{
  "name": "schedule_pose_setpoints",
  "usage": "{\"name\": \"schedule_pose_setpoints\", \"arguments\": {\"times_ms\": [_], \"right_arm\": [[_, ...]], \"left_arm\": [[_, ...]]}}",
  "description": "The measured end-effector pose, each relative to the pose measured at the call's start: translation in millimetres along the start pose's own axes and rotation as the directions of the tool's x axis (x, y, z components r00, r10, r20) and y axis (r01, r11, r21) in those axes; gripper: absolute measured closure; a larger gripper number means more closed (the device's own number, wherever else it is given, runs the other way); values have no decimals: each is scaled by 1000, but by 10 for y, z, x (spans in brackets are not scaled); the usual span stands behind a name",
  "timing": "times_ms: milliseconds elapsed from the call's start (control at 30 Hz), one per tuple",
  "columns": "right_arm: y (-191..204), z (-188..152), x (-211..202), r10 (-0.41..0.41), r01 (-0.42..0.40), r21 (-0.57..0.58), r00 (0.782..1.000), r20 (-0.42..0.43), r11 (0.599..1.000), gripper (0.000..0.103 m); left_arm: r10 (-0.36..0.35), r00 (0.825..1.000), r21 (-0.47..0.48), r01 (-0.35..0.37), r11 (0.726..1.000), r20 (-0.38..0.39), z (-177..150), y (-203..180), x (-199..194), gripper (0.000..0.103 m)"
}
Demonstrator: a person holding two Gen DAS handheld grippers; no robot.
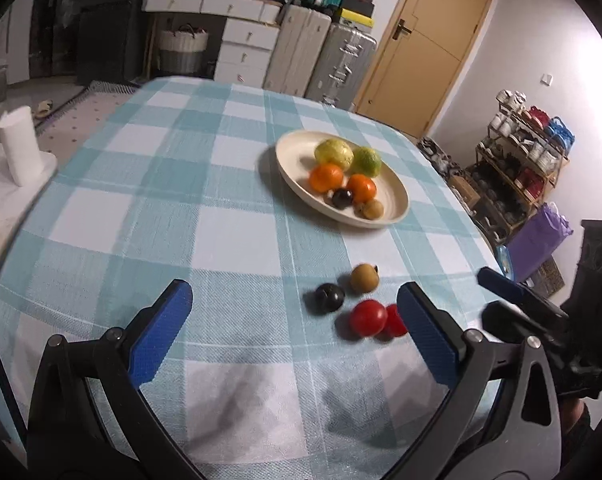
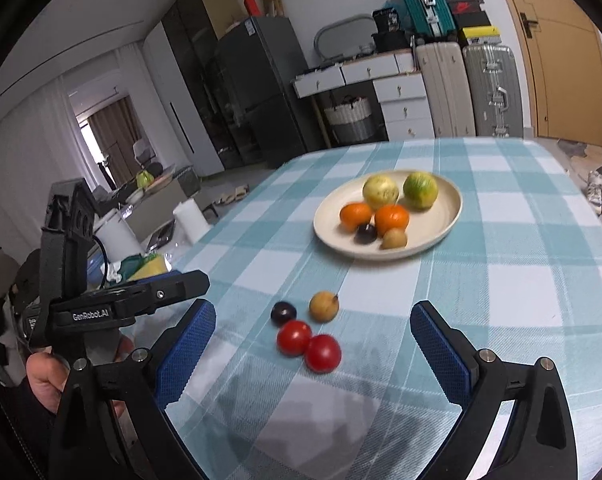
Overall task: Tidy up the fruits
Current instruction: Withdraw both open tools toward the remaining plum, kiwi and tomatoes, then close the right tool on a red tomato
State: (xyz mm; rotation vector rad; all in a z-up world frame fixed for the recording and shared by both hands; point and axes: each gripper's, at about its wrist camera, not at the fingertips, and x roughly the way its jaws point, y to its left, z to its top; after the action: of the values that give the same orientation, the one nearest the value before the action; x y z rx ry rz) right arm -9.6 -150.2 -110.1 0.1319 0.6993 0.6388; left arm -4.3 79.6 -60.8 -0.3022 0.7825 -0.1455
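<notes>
A cream plate (image 1: 397, 208) (image 2: 445, 224) on the checked tablecloth holds two yellow-green fruits, two oranges, a dark plum and a small brown fruit. Loose on the cloth nearer me lie two red tomatoes (image 1: 368, 318) (image 2: 293, 337), a dark plum (image 1: 329, 297) (image 2: 283, 313) and a brown longan-like fruit (image 1: 365, 277) (image 2: 323, 306). My left gripper (image 1: 295, 328) is open and empty, just left of the loose fruits. My right gripper (image 2: 313, 346) is open and empty, with the tomatoes between its fingers' line. The right gripper also shows at the right edge of the left wrist view (image 1: 517, 300).
A white paper roll (image 1: 19, 146) stands on a side surface left of the table. Suitcases (image 1: 321, 60), drawers and a door are behind the table. A shelf with cups (image 1: 517, 160) stands to the right. The table's right edge is near the loose fruits.
</notes>
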Motion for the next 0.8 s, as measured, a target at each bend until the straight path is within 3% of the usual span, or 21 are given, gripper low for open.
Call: {"name": "schedule_pose_setpoints", "arguments": {"times_ms": [167,300,533,733,800], "right_arm": [[-49,-120,167,12,-11,14,999,-48,1000,4],[-88,-181,275,22,-20,21,996,-84,1000,17],[-90,-218,424,22,-21,4,991,-130,1000,25],[-88,-224,574,17,-19,-9,983,-183,1000,51],[-99,-225,623,37,-38,-2,976,-213,999,66]], "left_arm": [[-22,999,-4,22,1000,-30,-44,1,137,1],[-24,998,-15,23,1000,-52,-90,34,231,1],[-52,996,-39,49,998,-79,-126,119,363,1],[-60,994,-55,55,997,-88,-109,193,449,1],[-61,994,-63,55,996,-93,-98,217,489,1]]}}
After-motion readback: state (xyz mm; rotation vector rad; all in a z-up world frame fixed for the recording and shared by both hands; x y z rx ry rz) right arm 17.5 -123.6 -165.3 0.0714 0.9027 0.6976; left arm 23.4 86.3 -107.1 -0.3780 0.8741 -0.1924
